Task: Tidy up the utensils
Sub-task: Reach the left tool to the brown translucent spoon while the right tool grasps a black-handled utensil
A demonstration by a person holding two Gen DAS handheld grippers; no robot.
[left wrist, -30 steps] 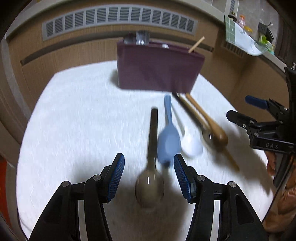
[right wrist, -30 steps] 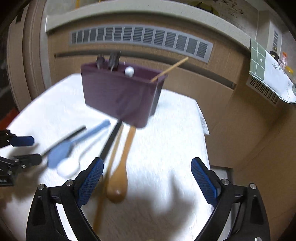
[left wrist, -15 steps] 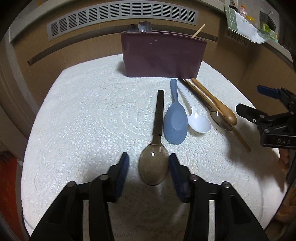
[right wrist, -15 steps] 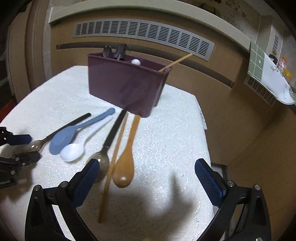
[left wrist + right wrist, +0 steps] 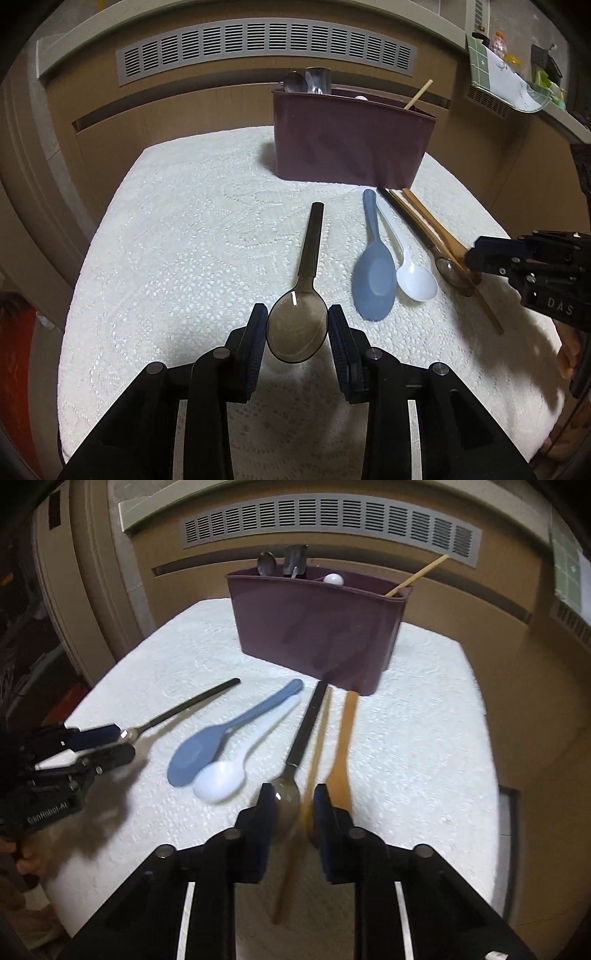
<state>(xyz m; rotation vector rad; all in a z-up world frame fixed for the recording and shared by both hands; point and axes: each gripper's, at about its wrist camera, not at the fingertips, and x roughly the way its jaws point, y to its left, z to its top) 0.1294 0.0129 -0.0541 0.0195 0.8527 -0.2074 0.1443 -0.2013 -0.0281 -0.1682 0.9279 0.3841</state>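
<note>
two grippers work the desk (image 5: pixel 177 229). left gripper (image 5: pixel 297 325) pinches the smoky spoon (image 5: pixel 297 328) by its bowl: light, stiff, slick, better held at the handle. right gripper (image 5: pixel 293 805), jaws just closing, brackets a chopstick (image 5: pixel 314 760) and steel spoon (image 5: pixel 288 794); contact unclear. purple caddy (image 5: pixel 314 635) stands behind.

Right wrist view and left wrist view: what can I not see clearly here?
- Right wrist view: blur smears the right gripper, whose jaws have just been closing around a metal spoon and chopstick; contact unclear.
- Both views: the organizer wall hides its contents' lower parts.
- Left wrist view: the right gripper covers the wooden spoon bowl.
</note>
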